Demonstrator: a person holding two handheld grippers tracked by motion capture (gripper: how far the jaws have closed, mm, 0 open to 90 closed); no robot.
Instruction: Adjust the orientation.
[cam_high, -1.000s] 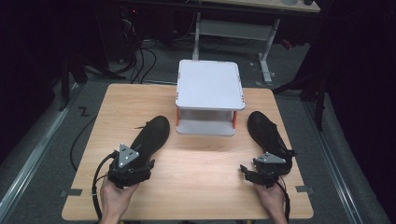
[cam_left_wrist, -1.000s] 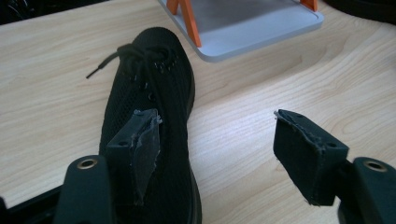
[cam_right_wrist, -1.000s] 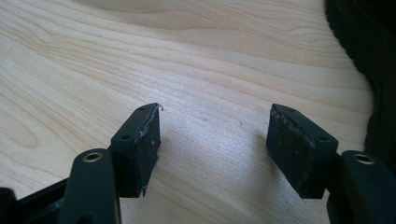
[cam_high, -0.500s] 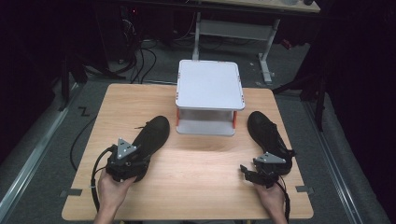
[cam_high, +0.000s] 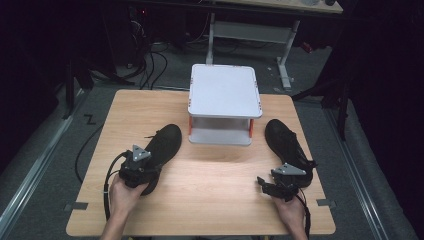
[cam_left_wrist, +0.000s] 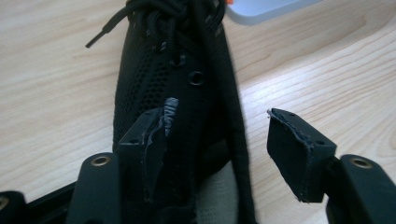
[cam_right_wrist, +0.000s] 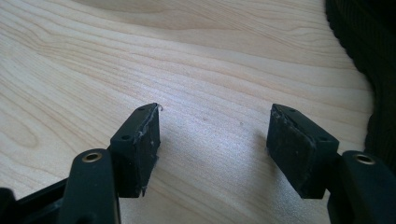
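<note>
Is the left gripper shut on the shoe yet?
Not yet. The left gripper has just been closing around the left shoe; one pad touches it, the other pad stands clear.

table (cam_high: 210, 175): light wood | white stand (cam_high: 224, 90): far middle | right shoe (cam_high: 287, 145): beside stand

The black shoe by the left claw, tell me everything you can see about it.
The black shoe is a mesh-knit lace-up with round eyelets, black laces, one loose end trailing on the wood, and a pale lining showing inside its opening. It lies on the wooden table, left of the white two-tier stand, toe pointing away towards the stand. The left claw has just been closing around its heel end: one jaw sits against the mesh side, the other stands clear with table showing beside it, so it is not yet gripped.
</note>
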